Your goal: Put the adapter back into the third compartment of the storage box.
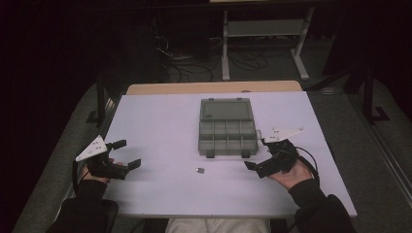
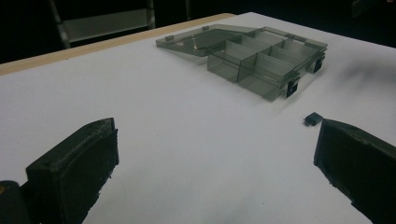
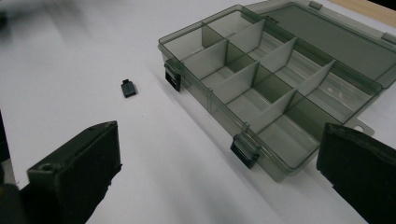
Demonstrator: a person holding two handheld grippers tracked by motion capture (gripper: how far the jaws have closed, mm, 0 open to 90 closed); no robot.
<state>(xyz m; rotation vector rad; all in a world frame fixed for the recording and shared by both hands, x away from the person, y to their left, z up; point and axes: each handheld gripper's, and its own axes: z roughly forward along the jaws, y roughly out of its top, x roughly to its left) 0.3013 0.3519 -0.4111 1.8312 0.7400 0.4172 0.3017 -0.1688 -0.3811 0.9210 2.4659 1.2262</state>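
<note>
Small black part (image 1: 199,170) lies flat on the white table (image 1: 155,121), lower centre of the high view, just below the front edge of the compartment box (image 1: 227,138) and apart from it. Nothing touches it.

Left claw (image 1: 127,154): lower left of the high view, jaws spread wide, holding nothing, clear of the part. Right claw (image 1: 257,154): lower right of the high view, jaws also spread wide and empty, close to the box's front right corner; contact cannot be judged from above.

Box: smoky clear plastic, lid (image 1: 226,108) folded back flat toward the top of the frame, dividers forming two rows of cells.

Left gripper view: part (image 2: 313,118) sits at right of frame, just above the right jaw's tip; box (image 2: 266,60) in the upper right.

Right gripper view: part (image 3: 128,88) left of centre, box (image 3: 261,88) across the upper right, two black latches (image 3: 245,150) visible on its front wall, cells look empty. The high view is too small to show this detail.
</note>
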